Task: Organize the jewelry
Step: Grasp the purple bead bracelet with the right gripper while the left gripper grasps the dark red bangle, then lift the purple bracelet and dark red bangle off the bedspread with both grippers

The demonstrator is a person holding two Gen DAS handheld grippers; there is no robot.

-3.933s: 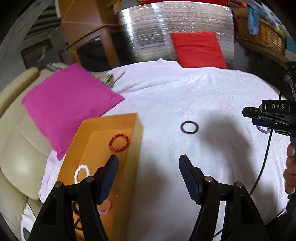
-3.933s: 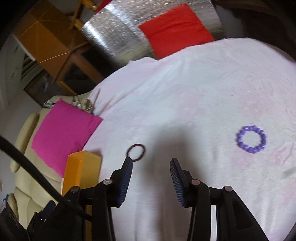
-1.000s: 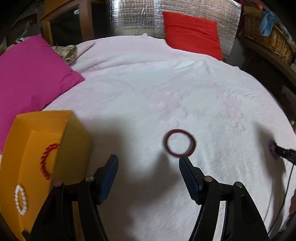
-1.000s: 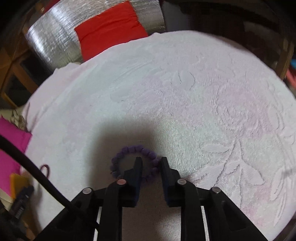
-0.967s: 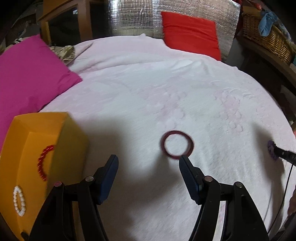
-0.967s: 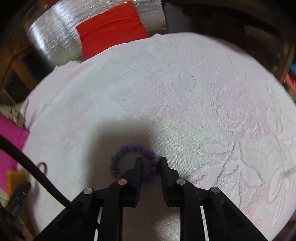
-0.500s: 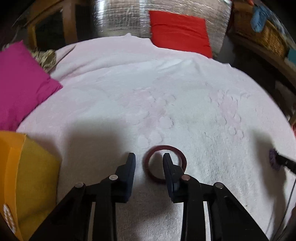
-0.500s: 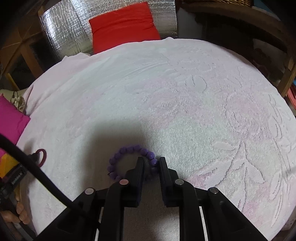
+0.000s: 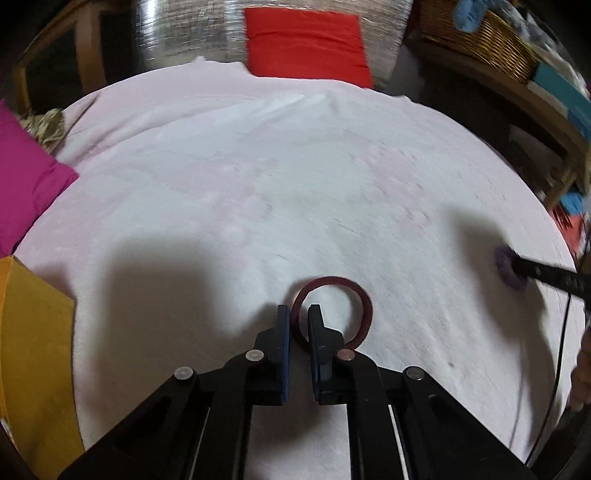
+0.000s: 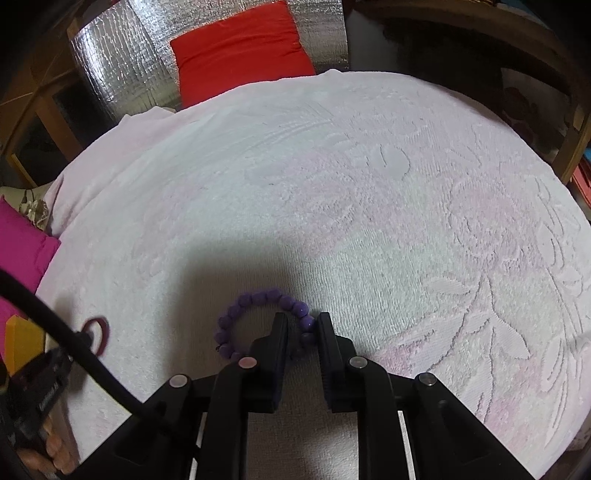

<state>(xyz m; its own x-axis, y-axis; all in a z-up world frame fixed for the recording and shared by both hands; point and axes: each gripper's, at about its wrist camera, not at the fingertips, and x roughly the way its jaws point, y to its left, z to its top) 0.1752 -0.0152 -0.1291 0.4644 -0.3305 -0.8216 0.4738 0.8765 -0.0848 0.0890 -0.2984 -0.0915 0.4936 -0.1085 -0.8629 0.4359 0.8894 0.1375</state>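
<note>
On the pale pink bedspread (image 9: 258,177) lies a dark red ring bracelet (image 9: 364,306). My left gripper (image 9: 298,310) is shut on its left rim, one finger inside the ring and one outside. A purple bead bracelet (image 10: 258,297) lies further right, and my right gripper (image 10: 300,321) is shut on its right side. The left wrist view shows the purple bracelet (image 9: 508,273) at the far right with a dark finger of the right gripper across it. An orange box (image 9: 33,332) stands at the left edge; its inside is hidden.
A magenta cushion (image 9: 26,177) lies at the left and a red cushion (image 9: 306,40) leans on a silver foil panel (image 9: 177,33) at the back. A wicker basket (image 9: 476,33) sits on a shelf at the right. A black cable (image 10: 74,354) crosses the lower left.
My left gripper came down onto the dark red ring and its wide jaws closed on the ring's left rim. The right gripper kept its hold on the purple bracelet.
</note>
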